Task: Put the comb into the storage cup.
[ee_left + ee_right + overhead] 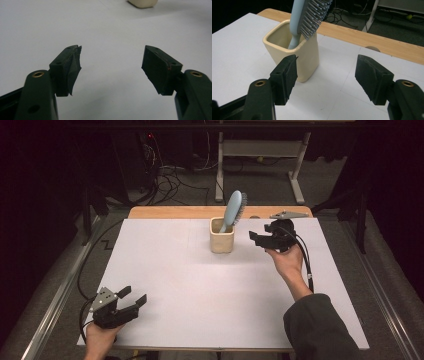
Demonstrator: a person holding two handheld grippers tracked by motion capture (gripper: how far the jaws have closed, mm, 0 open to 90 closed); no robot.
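Meanwhile, the cream cup (222, 238) stood upright at about twelve o'clock on the white table (190, 285), near its far edge, with a light blue hairbrush (233, 210) planted handle-down inside it. The brush leaned toward one o'clock, bristles facing the right side. How deep the handle reached could not be seen, since the cup's wall hid its lower end. In the right gripper view the top of the hairbrush (308, 17) was cut off by the frame, and the cup (294, 53) sat partly behind the nearer jaw.

The right gripper (260, 239) hovered just beside the cup at about three o'clock from it, held in a hand whose dark sleeve (320, 330) ran out of the bottom of the high view. Its jaws stood parted, roughly halfway, with nothing between the pads; the right gripper (325, 72) in its own view showed bare table in the gap. Whether the nearer pad touched the cup was hard to tell; it looked slightly apart.

The left gripper (134, 299) rested low at about seven o'clock, well apart from the cup, its hand partly cut off by the frame's edge. In its own view, the left gripper (112, 70) had its jaws spread wide and empty, and merely the base of the cup (143, 3) peeked in at the top edge.
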